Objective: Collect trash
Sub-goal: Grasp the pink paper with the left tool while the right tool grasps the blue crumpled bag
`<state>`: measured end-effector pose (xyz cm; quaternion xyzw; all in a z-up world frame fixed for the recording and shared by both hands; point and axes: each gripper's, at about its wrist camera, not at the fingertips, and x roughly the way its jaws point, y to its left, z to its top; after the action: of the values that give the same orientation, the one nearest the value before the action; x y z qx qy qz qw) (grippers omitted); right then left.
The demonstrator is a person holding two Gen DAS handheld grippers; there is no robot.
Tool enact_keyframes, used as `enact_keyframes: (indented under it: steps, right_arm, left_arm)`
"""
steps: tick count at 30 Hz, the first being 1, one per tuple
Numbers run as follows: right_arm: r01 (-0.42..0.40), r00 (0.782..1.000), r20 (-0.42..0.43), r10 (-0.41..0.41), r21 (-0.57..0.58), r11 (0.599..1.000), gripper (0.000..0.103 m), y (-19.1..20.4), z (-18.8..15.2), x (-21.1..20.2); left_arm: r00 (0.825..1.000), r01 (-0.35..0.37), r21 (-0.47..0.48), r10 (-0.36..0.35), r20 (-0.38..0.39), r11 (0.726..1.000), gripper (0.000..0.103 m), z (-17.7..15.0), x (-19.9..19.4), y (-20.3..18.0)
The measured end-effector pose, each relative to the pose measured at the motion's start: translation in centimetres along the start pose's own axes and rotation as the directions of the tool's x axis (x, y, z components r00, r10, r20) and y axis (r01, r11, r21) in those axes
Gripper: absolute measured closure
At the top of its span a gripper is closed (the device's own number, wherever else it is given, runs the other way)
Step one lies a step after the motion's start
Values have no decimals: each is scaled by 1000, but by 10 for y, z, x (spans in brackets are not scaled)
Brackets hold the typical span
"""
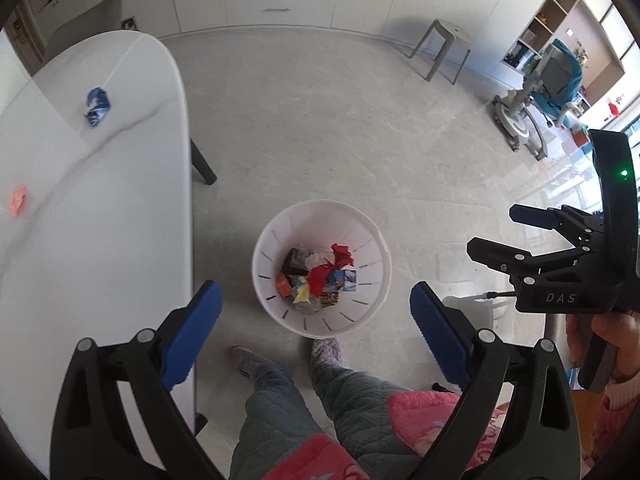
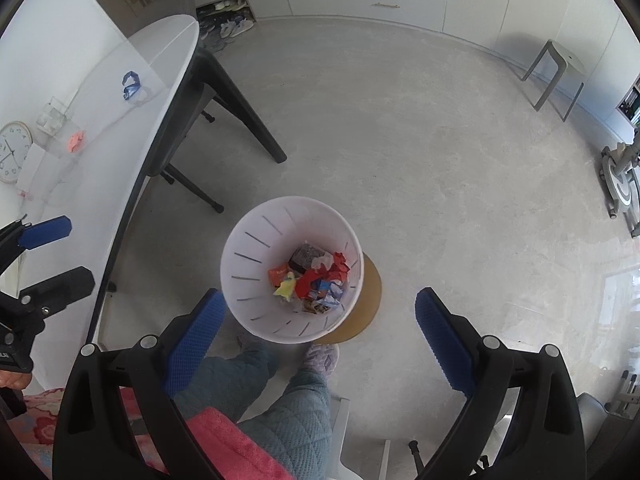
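A white slotted bin (image 1: 280,236) stands on the floor and holds several crumpled wrappers (image 1: 320,276). It also shows in the right wrist view (image 2: 248,240). My left gripper (image 1: 316,320) is open and empty above the bin. My right gripper (image 2: 320,320) is open and empty above the bin too; it shows in the left wrist view (image 1: 496,232). On the white table (image 1: 120,200) lie a blue wrapper (image 1: 97,106) and an orange scrap (image 1: 18,200). Both show in the right wrist view: the blue wrapper (image 2: 131,85) and the orange scrap (image 2: 75,140).
The person's legs and slippers (image 1: 326,354) stand just behind the bin. A round brown mat (image 2: 366,304) lies under the bin. A clock (image 2: 12,152) and a clear box (image 2: 51,118) sit on the table. A stool (image 1: 444,48) stands by the cabinets.
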<state>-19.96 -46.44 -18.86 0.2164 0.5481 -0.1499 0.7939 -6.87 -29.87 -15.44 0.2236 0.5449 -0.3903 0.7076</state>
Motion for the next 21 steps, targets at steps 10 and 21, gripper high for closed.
enact_keyframes:
  steps: [10,21]
  right_arm:
    - [-27,1000,-1,27,-134,991,7,79,29,8]
    - [-111,993,-75,95,-264,958,2,200,65,39]
  left_arm:
    - [997,-45,-154,54,52,987,11,-15,-37,77]
    - [984,-122,-414,166,70,902,8,-78,-74,213]
